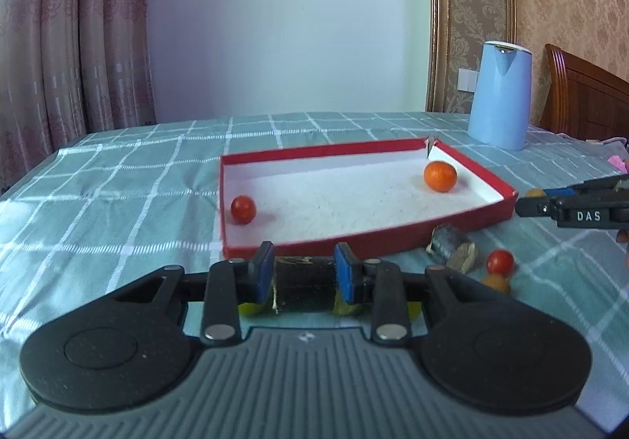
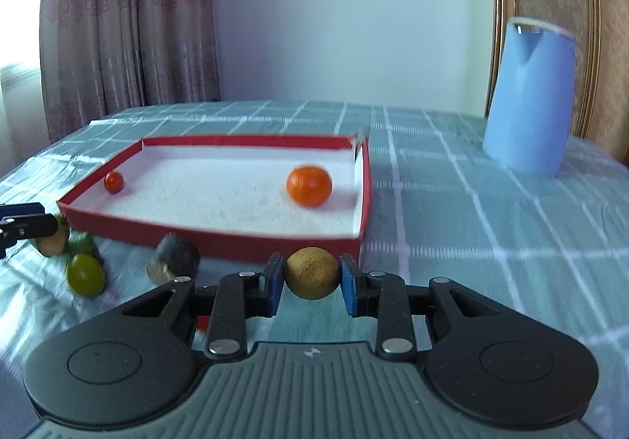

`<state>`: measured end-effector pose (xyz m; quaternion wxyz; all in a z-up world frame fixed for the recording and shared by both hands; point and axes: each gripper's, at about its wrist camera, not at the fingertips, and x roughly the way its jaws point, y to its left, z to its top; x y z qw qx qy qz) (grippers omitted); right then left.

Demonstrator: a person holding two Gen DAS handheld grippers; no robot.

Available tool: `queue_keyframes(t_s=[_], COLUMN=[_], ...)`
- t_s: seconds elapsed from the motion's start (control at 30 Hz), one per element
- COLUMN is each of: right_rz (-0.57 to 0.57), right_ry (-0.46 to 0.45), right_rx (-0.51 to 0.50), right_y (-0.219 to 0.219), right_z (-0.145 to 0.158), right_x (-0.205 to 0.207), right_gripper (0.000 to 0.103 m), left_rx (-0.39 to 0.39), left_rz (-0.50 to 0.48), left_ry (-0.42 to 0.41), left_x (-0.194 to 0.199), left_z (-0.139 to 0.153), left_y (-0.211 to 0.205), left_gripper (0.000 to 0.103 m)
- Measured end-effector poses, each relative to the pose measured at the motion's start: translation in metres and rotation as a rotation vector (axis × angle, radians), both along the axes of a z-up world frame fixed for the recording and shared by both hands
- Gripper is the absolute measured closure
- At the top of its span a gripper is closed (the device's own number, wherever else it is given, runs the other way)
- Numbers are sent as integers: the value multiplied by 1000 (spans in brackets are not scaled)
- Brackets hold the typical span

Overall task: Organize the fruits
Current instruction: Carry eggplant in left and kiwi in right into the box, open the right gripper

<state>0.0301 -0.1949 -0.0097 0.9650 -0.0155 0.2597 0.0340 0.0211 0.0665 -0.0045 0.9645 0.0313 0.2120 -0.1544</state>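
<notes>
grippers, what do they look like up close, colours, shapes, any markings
Both match: a grey ribbed body, two round black lobes with circular insets, black linkage bars with silver rivets, and blue pads on the fingers. The left claw and right claw look identical. Seen from the left wrist view, the right one's side bears white "DAS" lettering.

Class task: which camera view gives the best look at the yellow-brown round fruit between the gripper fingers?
The right wrist view: the yellow-brown fruit sits centred and close between the right gripper fingers. In the left wrist view only a small part shows below a red tomato.
</notes>
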Motion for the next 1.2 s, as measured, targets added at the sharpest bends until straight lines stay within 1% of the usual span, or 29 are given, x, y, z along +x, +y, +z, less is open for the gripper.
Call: queue_keyframes(t_s=[0.07,0.13,0.23,0.47,0.57,0.8,0.97,1.2], right_rz=[0,-3,-4,9,18,33,29,21], right_ry=[-13,-27,-25,30,63,126,179,180], right_rx=[-11,-20,-35,-70,-75,-85,-86,-91], right_y=[2,5,10,27,31,39,41,42], right_z=[6,11,14,8,3,-9,-17,-19], right_x=[8,16,32,68,79,96,109,112], right_gripper=[73,73,73,73,73,73,73,73], left_rx=[-11,-6,-16,-49,-41,2,20,23], left_rz=[-7,-4,6,83,105,96,111,132], left_ry=[-1,-7,16,88,104,114,118,145], left_x=[6,13,29,78,93,101,105,111], left_z=[5,9,13,16,14,7,5,0], left_y=[-3,-7,-12,-17,-20,-31,-32,-30], left_gripper=[73,73,73,73,74,74,73,73])
